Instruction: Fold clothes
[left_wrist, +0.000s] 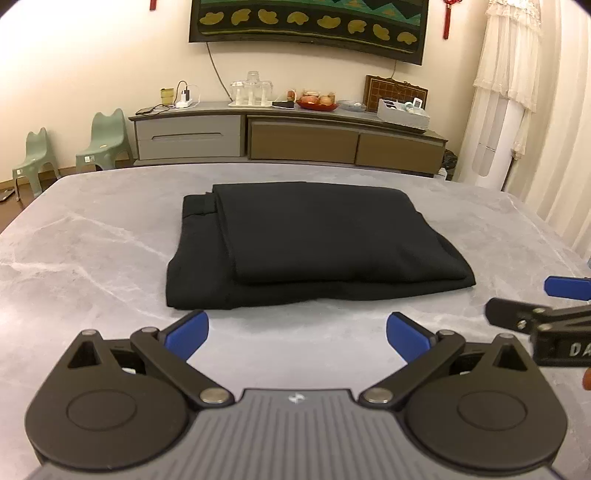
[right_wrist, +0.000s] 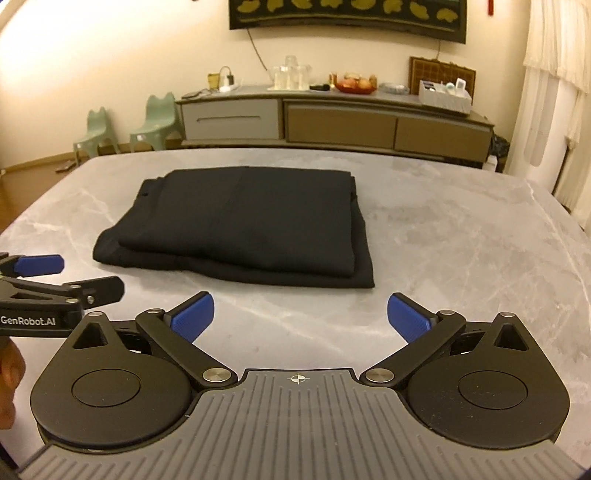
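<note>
A black garment (left_wrist: 314, 243) lies folded in a flat rectangle on the grey marble table (left_wrist: 92, 258); it also shows in the right wrist view (right_wrist: 243, 225). My left gripper (left_wrist: 297, 336) is open and empty, held just short of the garment's near edge. My right gripper (right_wrist: 300, 314) is open and empty, also short of the near edge. The right gripper's side shows at the right of the left wrist view (left_wrist: 546, 314), and the left gripper's side shows at the left of the right wrist view (right_wrist: 55, 288).
Beyond the table stands a low TV cabinet (left_wrist: 288, 136) with glasses, fruit and boxes on it. Two green child chairs (left_wrist: 107, 140) stand at the far left. A white curtain (left_wrist: 509, 92) hangs at the right.
</note>
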